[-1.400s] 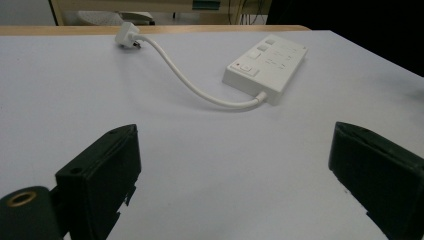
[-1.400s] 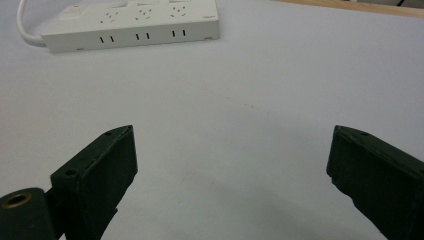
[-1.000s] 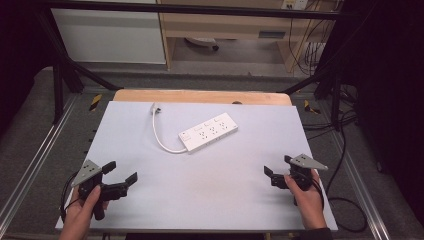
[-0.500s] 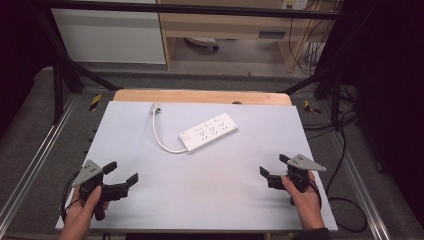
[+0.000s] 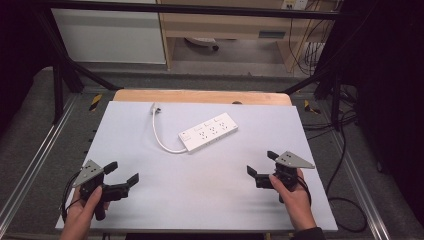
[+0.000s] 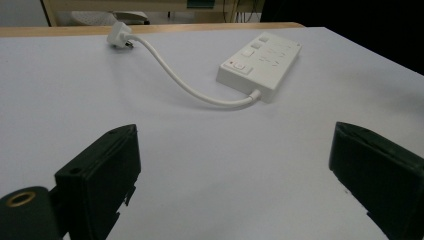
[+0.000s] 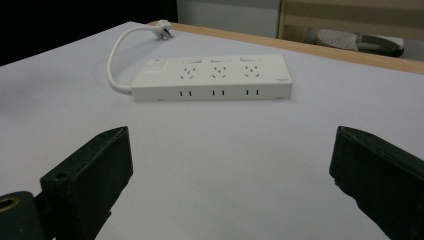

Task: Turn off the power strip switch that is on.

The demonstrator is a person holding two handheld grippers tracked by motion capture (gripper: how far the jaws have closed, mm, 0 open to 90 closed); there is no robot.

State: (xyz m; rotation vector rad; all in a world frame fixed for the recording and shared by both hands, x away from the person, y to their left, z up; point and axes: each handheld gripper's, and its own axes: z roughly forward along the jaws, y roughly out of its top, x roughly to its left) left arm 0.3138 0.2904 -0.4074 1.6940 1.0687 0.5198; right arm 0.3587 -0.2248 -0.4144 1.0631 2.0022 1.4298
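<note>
The right gripper [image 5: 261,170] has edged inward toward the power strip [image 5: 208,132]; both grippers released, approach under way, left gripper [image 5: 121,176] waiting.

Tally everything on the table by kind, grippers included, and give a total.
White power strip with cord and plug: 1
Black two-jaw grippers, left gripper and right gripper, both open: 2
Total: 3
</note>
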